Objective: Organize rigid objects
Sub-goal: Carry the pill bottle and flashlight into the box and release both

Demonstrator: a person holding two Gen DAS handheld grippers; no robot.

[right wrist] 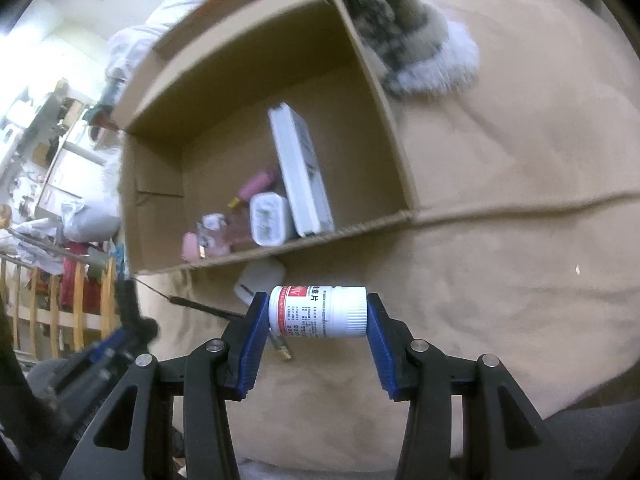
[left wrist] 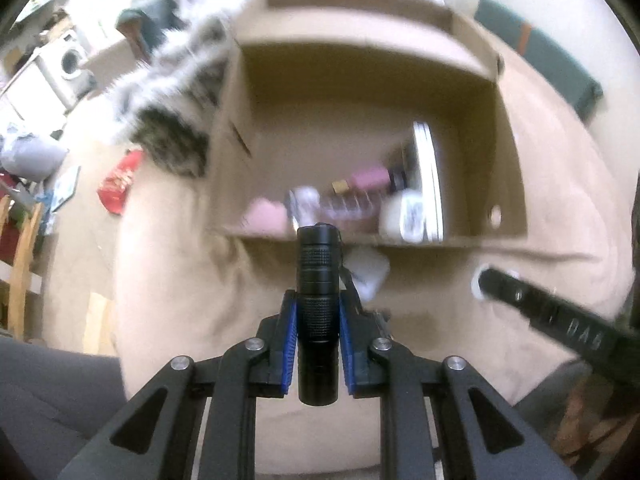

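My left gripper [left wrist: 318, 304] is shut on a black flashlight [left wrist: 318, 312] that points toward an open cardboard box [left wrist: 236, 128] on the tan bedcover. My right gripper [right wrist: 318, 308] is shut on a white pill bottle [right wrist: 318, 312] with a red label, held sideways just in front of the box [right wrist: 384, 92]. The box holds a white flat case [right wrist: 300, 168], a white charger [right wrist: 268, 220], pink items [right wrist: 256, 184] and a clear bottle. The right gripper's arm [left wrist: 560, 320] shows at the right of the left wrist view.
A white object [right wrist: 260, 280] and a thin black cord [right wrist: 200, 308] lie on the bedcover before the box. A furry grey-white thing [right wrist: 404, 40] lies beside the box. Floor clutter, a red packet [left wrist: 120, 184] and wooden rails [right wrist: 80, 304] are to the left.
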